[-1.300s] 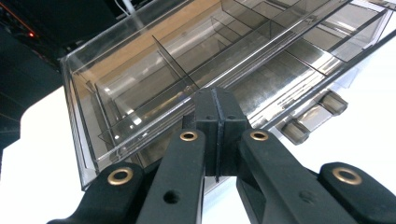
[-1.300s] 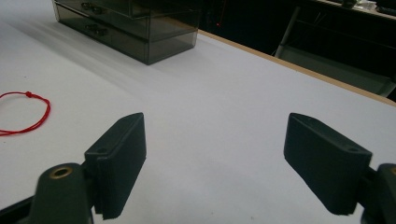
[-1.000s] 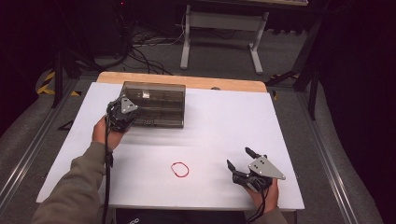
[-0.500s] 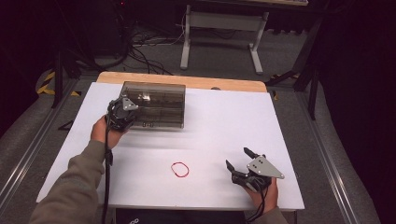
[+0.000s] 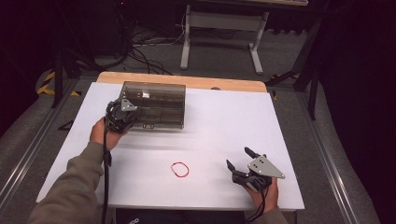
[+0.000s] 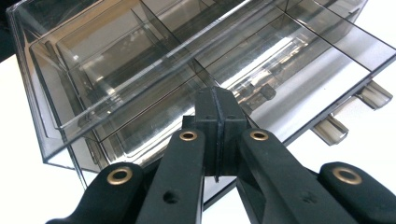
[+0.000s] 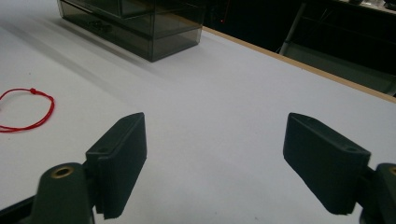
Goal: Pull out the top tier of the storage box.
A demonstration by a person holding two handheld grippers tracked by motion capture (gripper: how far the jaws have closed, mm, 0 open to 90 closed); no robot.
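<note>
A smoky clear plastic compartment box (image 5: 156,105) stands at the far left of the white table (image 5: 224,121), with its lid down. My left gripper (image 5: 130,115) is shut at the box's front left corner. In the left gripper view the closed tips (image 6: 216,100) rest against the lid of the box (image 6: 116,60), and I see nothing between them. A red string loop (image 5: 173,169) lies flat near the front middle. My right gripper (image 5: 238,157) rests at the front right, open and empty (image 7: 215,144). The red loop (image 7: 50,108) lies to its left and the box (image 7: 140,28) far ahead.
Two latches (image 6: 329,128) stick out from the box's front edge. A wooden strip (image 5: 187,81) borders the table's far side. Beyond it are a metal stand (image 5: 219,28) and cables on the floor. Bare white surface lies between the box, the loop and the right gripper.
</note>
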